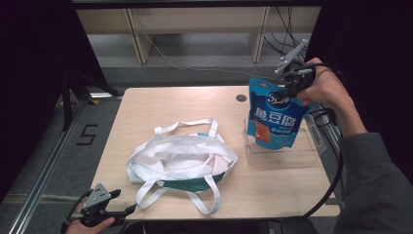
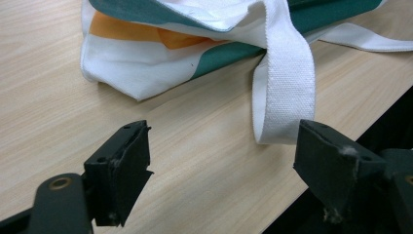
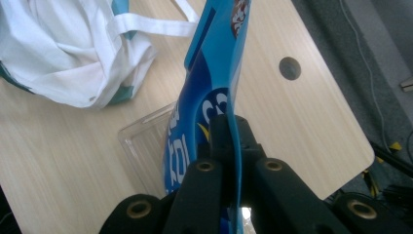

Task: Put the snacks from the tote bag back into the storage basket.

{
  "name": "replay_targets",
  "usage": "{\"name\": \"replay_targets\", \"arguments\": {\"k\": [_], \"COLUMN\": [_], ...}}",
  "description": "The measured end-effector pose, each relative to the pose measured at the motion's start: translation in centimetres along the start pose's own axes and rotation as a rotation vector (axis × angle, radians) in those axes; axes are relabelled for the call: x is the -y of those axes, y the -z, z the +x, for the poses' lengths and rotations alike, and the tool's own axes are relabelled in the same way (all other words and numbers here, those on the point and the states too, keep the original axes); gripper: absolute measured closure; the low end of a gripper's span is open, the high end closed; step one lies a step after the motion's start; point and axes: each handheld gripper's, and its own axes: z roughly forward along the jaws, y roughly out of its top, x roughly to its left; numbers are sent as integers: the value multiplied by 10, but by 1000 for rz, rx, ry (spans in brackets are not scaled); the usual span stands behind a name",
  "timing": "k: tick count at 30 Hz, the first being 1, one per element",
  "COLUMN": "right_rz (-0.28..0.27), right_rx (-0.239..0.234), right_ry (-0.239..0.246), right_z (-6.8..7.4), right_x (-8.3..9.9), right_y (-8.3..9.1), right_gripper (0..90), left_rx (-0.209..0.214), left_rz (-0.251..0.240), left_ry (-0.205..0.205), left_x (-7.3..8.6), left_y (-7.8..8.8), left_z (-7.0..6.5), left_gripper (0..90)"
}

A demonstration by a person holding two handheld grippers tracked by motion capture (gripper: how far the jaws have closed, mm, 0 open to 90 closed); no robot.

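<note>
At two o'clock on the worktop, my right gripper pinches the blue pouch over the clear tray. Its view shows the pouch edge-on. My left gripper gapes beside the tote bag strap.

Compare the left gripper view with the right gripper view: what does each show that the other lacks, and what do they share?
Left gripper view alone: the left claw standing open above the table edge, a white strap lying just past its jaws, and an orange patch on the bag.

Right gripper view alone: the right claw shut on the top edge of a blue pouch, a clear tray below it, and a round hole in the tabletop.

Both: the white-and-teal bag and the wooden table.
</note>
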Motion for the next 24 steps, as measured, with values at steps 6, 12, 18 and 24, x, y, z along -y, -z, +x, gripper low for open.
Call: {"name": "replay_targets", "arguments": {"k": [6,12,18,24], "right_rz": [1,-11,-18,-39], "right_rx": [-26,-46,-73,-95], "right_ry": [-9,-13,-16,-3], "right_z": [2,1,2,3], "right_x": [10,21,32,37], "right_y": [-15,-24,-31,-32], "right_gripper": [900,900,900,900], "left_rx": [-2,-6,-8,-7], "left_rz": [0,16,-1,39], "left_ry": [1,-20,9,-28], "left_x": [0,0,0,0], "left_y": [0,1,-1,2], "left_z": [0,2,0,3], "left_gripper": [201,202,202,202]}}
